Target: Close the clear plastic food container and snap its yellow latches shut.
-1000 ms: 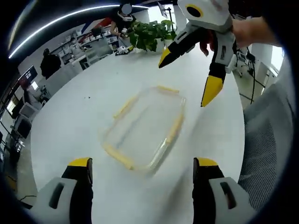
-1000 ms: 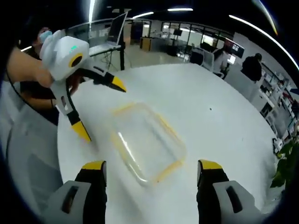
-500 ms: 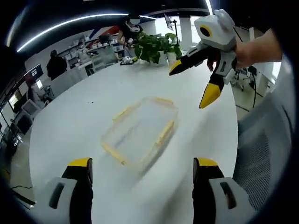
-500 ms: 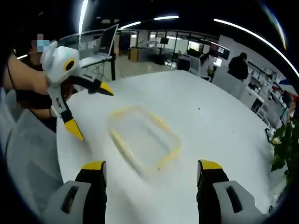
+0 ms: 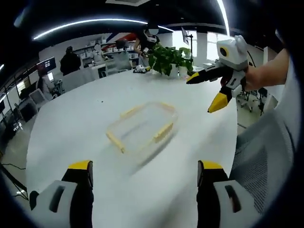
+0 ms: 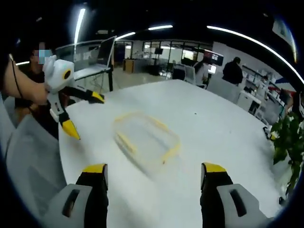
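The clear plastic food container (image 5: 142, 127) is lying flat on the white round table (image 5: 71, 123), roughly mid-table and well clear of every edge, its yellow latches (image 5: 163, 132) showing as pale bars along its rim. Both views are smeared by motion, so whether the lid is fully seated and whether any latch is already pressed down is hard to say; the latches seem to be standing out from the sides.

In the left gripper view the left gripper (image 5: 144, 172) is pointing over the near table with its jaws spread wide and nothing between them, and the container is sitting straight ahead, beyond the tips, its long axis running from near left to far right. The right gripper (image 5: 213, 90) is hovering to the far right of it, above the table edge, jaws likewise parted and empty.

In the right gripper view the container (image 6: 146, 137) is again lying dead ahead of the wide-open jaws, its long axis slanting from far left to near right, with the left gripper (image 6: 83, 115) off to the left.

Neither gripper is touching the container, and both look about equally distant, so either could be lowered onto the nearest long-side latch first.
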The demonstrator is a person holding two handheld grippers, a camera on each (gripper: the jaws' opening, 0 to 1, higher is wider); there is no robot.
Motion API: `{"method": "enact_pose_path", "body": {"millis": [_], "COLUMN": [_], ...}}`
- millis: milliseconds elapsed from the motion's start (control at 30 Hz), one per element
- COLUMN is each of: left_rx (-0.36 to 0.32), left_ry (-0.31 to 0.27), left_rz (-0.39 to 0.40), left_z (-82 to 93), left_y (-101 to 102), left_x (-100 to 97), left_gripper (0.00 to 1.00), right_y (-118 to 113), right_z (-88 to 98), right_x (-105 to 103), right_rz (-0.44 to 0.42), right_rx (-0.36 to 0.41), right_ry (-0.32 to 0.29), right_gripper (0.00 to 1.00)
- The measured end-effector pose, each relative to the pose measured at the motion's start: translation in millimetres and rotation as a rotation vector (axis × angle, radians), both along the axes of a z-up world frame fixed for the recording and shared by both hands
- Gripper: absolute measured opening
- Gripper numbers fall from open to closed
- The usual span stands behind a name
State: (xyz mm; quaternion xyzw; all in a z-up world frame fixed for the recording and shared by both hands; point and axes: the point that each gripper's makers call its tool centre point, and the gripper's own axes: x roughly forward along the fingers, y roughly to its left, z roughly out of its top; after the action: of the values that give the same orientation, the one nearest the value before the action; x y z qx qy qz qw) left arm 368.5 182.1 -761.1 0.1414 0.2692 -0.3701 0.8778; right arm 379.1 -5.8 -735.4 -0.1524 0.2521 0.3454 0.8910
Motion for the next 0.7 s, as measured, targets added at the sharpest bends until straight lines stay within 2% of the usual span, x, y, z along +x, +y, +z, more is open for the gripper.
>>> {"method": "enact_pose_path", "body": {"millis": [133, 300, 400, 700], "left_rx": [-0.028, -0.032, -0.066, -0.076], "left_ry": [0.001, -0.005, -0.001, 0.011], "left_rz": [0.016, 0.016, 0.011, 0.009], "left_z": [1.2, 0.5, 1.0, -5.6], "left_y": [3.6, 6.5, 5.9, 14.4], "left_x": [-7.7, -16.0, -23.9, -41.3], "left_gripper": [0.93, 0.94, 0.94, 0.94], "right_y": [-4.8, -11.5, -15.1, -25.5], "right_z": [-1.7, -4.4, -5.1, -11.4], "right_x": [-10.2, -22.2, -31.0, -51.3], "right_rz": [-0.009, -0.027, -0.037, -0.059], "right_rx": [0.002, 0.013, 0.024, 0.032], "right_ry": [-0.007, -0.01, -0.013, -0.006], "right_gripper": [0.81, 0.82, 0.82, 0.82]}}
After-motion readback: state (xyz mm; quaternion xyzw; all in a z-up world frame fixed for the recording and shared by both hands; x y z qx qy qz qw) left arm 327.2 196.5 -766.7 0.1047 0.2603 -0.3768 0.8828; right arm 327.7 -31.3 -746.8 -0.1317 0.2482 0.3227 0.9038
